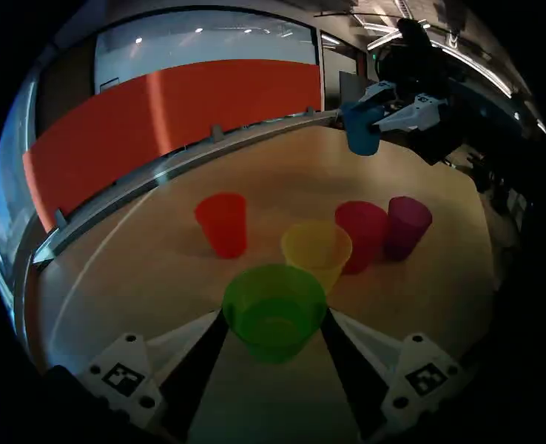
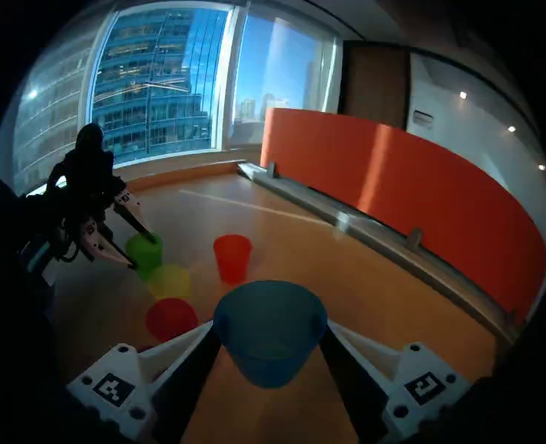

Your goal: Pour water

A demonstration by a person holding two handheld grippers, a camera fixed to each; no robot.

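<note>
Left gripper (image 1: pixel 274 317): narrowed onto the green cup (image 1: pixel 274 292), both black fingers are pressed on its sides. The green cup is held upright on the near side of the yellow cup (image 1: pixel 317 250), just beside it.

Right gripper (image 2: pixel 269 327): clamped on the blue cup (image 2: pixel 269 351), contact is seen on both sides, cup upright, mouth up. In the left gripper view the blue cup is seen well beyond the yellow cup, up and to its right, apparently raised off the wooden surface (image 1: pixel 147 259).

3 more cups are stood upright around the yellow cup, sides as seen in the left gripper view:
- orange cup (image 1: pixel 223 223) to its left, apart
- red cup (image 1: pixel 362 235) just to its right
- magenta cup (image 1: pixel 408 222) farther right, past the red 1; touching or only overlapped cannot be told

Water level cannot be told in any cup. An orange wall panel (image 1: pixel 177 118) is seen well behind the yellow cup.
</note>
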